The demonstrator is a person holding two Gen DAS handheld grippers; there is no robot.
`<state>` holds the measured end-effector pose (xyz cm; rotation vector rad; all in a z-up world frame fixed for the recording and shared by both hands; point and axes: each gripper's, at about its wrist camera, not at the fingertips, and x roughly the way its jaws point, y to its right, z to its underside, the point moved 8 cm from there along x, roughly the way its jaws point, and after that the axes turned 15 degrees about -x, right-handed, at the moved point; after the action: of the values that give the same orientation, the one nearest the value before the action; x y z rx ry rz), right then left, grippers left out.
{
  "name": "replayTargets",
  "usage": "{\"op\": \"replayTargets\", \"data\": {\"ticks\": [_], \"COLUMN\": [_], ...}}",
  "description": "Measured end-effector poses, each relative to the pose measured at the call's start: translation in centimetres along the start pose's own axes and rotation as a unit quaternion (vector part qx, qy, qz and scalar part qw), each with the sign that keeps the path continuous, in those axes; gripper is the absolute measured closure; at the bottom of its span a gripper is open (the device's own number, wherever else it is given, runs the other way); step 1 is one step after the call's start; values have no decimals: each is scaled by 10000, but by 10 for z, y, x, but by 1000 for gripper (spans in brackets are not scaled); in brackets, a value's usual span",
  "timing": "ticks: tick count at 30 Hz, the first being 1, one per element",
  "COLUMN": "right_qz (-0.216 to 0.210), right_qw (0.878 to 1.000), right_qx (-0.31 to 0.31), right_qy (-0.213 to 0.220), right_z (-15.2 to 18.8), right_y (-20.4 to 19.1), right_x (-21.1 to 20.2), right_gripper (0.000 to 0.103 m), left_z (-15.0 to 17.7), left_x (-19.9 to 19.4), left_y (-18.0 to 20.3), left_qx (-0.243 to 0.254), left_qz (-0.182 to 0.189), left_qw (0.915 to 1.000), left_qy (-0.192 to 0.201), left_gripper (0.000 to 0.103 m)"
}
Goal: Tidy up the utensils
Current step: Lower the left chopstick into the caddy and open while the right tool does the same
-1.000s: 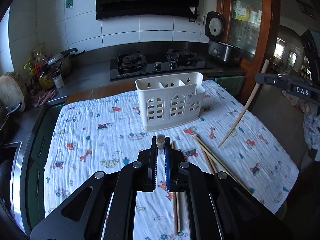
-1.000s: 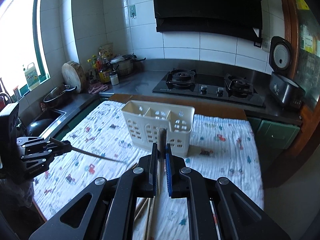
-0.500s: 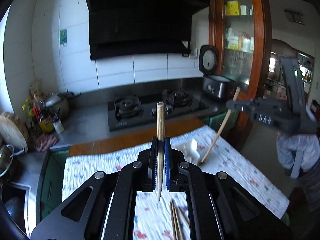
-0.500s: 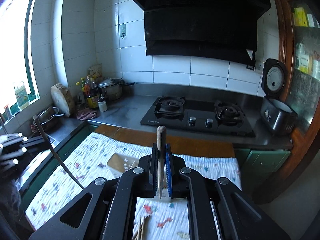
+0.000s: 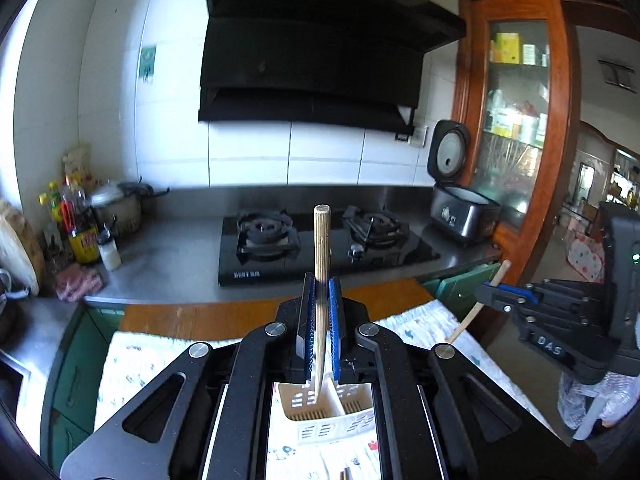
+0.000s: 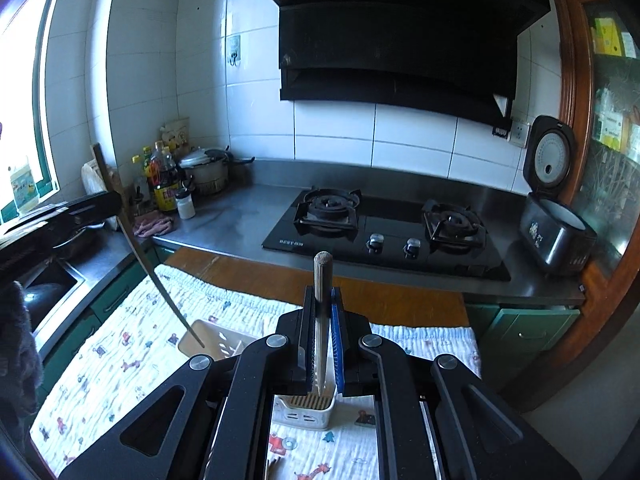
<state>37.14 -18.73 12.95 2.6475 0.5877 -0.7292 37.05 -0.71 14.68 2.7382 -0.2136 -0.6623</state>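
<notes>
My left gripper (image 5: 321,284) is shut on a pale wooden chopstick (image 5: 321,248) that stands nearly upright; its thin tip hangs over a compartment of the white slotted utensil holder (image 5: 320,428). My right gripper (image 6: 321,292) is shut on a darker chopstick (image 6: 322,276), also upright, tip just above the holder (image 6: 308,412). In the right wrist view the left gripper (image 6: 100,204) enters from the left, and its chopstick (image 6: 160,276) slants down toward the holder's left end. The right gripper (image 5: 492,294) shows at the right of the left wrist view.
The holder stands on a printed cloth (image 6: 120,360) over a wooden table. Loose chopsticks (image 6: 272,466) lie near the front. Behind are a steel counter with a gas hob (image 6: 384,232), a rice cooker (image 6: 556,236), bottles (image 6: 164,184), a pot and a sink at the left.
Both grippers have risen and come forward over the holder, and the views lifted from the cloth toward the wall. Each chopstick now stands upright with its tip over the holder.
</notes>
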Motion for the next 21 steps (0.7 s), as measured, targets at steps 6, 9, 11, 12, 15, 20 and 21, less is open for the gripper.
{"op": "replayTargets", "data": {"ticks": [6,9,11,12,15,20,21], "right_qz": [-162,-195,-215,-212,-201,-167,-160], "right_qw": [9997,9996,9995,9995,9994,9992,9992], "right_qx": [24,23,41,36,19,66,73], "right_qy": [-156,-215,-239,-244,-270,-344,-346], "right_z": [22,31,35,37,42,49,50], "right_y": [-9,-14,-15,-16,-19,-17,-17], "right_x": [21,28,31,32,34,38,38], "right_gripper": [96,96,96,96,96,96,96], "left_z": [27,41,51,56,69,80,82], "left_x": [21,28,32,34,40,47,47], "left_y": [-24,-34,-41,-44,-52,-62,-63], "left_qx": [-243,-272,-301,-312,-316,-386,-384], "left_qz": [-97,-179,-224,-254,-332,-309,-307], "left_qw": [9995,9990,9985,9982,9973,9959,9957], "left_qy": [-157,-297,-396,-447,-579,-760,-785], "left_gripper": [98,98,98,98,98,97,97]}}
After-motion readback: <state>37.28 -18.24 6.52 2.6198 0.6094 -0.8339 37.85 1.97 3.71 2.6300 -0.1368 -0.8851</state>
